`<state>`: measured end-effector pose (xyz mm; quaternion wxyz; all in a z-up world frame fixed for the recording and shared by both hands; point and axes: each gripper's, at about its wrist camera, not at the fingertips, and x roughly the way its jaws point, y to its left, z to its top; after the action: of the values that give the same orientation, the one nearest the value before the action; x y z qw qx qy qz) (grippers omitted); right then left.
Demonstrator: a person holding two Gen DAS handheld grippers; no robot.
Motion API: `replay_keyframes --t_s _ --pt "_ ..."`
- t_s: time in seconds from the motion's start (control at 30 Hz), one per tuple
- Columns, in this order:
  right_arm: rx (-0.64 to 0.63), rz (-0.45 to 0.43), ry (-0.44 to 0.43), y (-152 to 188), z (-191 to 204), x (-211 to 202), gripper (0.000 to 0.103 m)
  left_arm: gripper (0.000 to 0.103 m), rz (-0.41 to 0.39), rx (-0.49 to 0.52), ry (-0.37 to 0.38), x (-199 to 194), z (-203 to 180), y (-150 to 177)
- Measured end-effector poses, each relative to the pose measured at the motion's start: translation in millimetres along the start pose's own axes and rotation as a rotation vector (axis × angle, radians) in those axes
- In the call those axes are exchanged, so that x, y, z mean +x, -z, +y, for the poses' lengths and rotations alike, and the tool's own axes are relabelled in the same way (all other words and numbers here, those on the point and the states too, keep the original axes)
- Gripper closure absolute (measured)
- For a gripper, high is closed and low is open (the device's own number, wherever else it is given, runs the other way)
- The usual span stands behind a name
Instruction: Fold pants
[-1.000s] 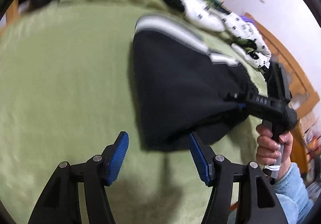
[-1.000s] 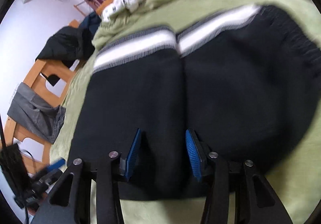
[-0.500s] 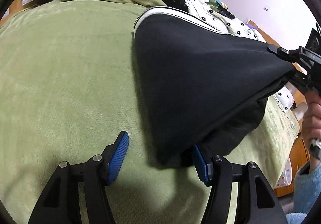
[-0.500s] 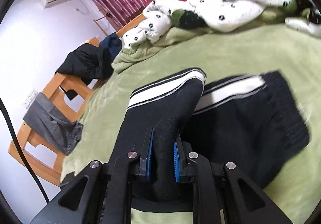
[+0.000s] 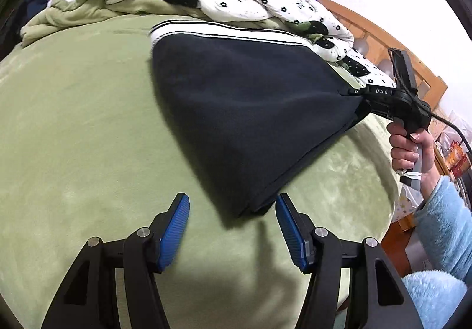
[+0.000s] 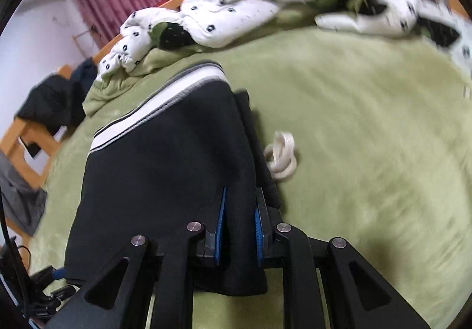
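Left gripper [image 5: 231, 224]: nearest item in the left wrist view; jaws wide apart, holding nothing, the blue pads flanking the near corner of the pants without touching it, as in both earlier pictures. Right gripper [image 6: 238, 227]: jaws nearly closed on a bunched fold of black cloth; a second ago they stood open over the flat garment, half a second ago they had pinched it. Pants [image 5: 250, 110]: black, white-striped waistband at the far end; now doubled, one half carried across the other, the gripped edge lifted off the bed [image 5: 73, 122] and pulled taut toward the right, the far end resting on the green cover. Judgement: the lengthwise fold is largely made; the held edge remains to be laid down and squared, then released. White cord [image 6: 280, 156]: looped, lying on the cover just beside the pants, newly uncovered. Spotted quilt [image 6: 265, 1]: heaped along the far edge, well apart.
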<state>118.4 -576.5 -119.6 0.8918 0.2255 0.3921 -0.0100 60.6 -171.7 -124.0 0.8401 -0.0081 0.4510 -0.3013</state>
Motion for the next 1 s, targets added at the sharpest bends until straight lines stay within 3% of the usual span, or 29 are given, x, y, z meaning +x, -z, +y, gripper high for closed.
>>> replay_keyframes --t_s 0.13,0.23,0.27,0.33,0.4,0.5,0.57,0.63,0.7,0.73,0.8,0.9,1.0 --pt "0.027 -0.051 -0.038 -5.6 8.1 -13.4 0.086 0.047 0.007 -0.036 -0.007 15.1 -7.3 -10.9" --pt "-0.018 -0.021 0.039 0.9 13.9 -2.8 0.086 0.069 -0.016 -0.118 -0.05 26.8 1.2 -8.6" --pt "-0.021 -0.009 0.033 4.5 9.1 0.0 0.086 0.081 -0.036 -0.128 -0.065 25.0 3.2 -6.3" --pt "-0.015 -0.001 0.001 8.3 5.1 -2.5 0.086 0.083 -0.063 -0.121 -0.102 17.5 5.9 -0.2" --pt "-0.032 0.014 0.009 13.4 6.2 -1.1 0.086 0.084 -0.032 -0.098 -0.112 14.0 7.1 6.8" --pt "-0.126 0.041 0.057 12.9 18.7 -1.7 0.083 0.083 0.008 -0.089 -0.064 -2.1 10.4 6.5" --pt "-0.134 0.044 0.048 3.4 20.2 -9.2 0.077 0.082 -0.008 -0.08 -0.048 -19.6 12.3 4.6" --pt "-0.142 0.014 0.05 -9.7 23.0 -16.4 0.07 0.074 -0.036 -0.067 -0.077 -34.6 14.3 0.9" --pt "-0.157 0.001 0.058 -25.5 27.9 -15.6 0.057 0.05 -0.061 -0.071 -0.083 -41.8 20.1 -10.9" --pt "-0.169 0.0 0.071 -36.0 32.5 -11.3 0.054 0.049 -0.068 -0.081 -0.085 -40.8 22.8 -19.3" --pt "-0.182 0.009 0.085 -50.0 39.3 -2.1 0.054 0.049 -0.076 -0.127 -0.091 -32.6 31.4 -43.8" --pt "-0.18 0.031 0.077 -67.0 46.4 19.1 0.052 0.049 -0.076 -0.189 -0.036 -8.0 43.7 -85.3" --pt "-0.193 0.107 0.134 -70.9 40.6 53.2 0.051 0.049 -0.043 -0.229 -0.011 32.3 54.3 -118.1"
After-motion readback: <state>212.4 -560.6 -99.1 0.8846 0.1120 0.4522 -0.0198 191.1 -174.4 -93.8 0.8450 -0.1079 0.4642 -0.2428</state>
